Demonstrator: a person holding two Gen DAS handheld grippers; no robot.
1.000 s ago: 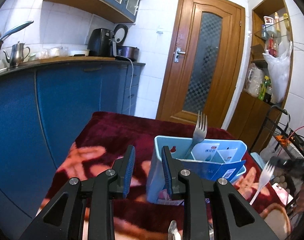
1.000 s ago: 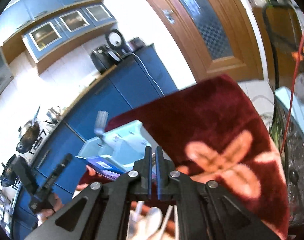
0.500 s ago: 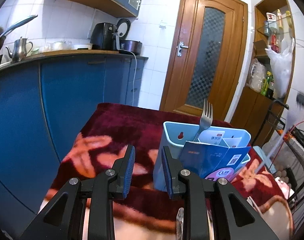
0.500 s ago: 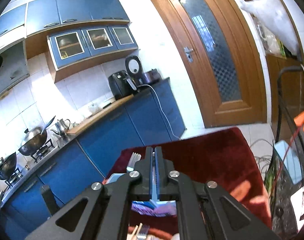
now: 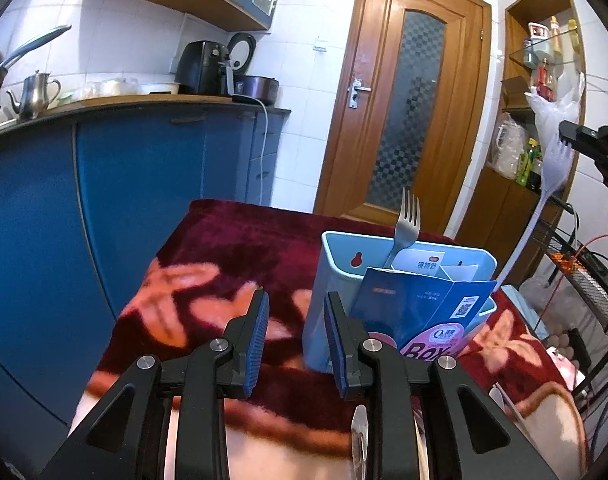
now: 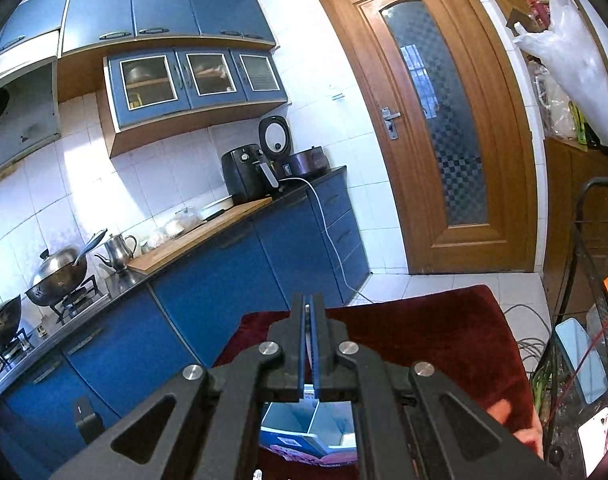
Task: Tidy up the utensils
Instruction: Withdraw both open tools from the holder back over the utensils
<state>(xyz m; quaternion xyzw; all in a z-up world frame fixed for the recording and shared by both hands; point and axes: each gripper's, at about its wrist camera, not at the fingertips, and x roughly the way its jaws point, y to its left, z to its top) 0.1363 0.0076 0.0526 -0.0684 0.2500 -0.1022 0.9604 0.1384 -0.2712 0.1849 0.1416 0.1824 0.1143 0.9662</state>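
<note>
Two forks matter here: a metal fork (image 5: 405, 226) stands in the blue holder (image 5: 336, 276), and the right gripper (image 6: 309, 320), pinched tight, holds a white plastic fork (image 5: 554, 164) up high, off to the holder's right. Left gripper (image 5: 296, 340) is a bit open w/ nothing in it, just beside the holder. The white fork is thin & bendy, so it could slip or bump the holder's rim going in.

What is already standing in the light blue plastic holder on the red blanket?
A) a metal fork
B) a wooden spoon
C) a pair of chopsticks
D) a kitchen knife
A: a metal fork stands tines-up at the back of the light blue plastic holder, behind folded blue and white cartons, while the right tool holds a white plastic fork up off to the side.
</note>
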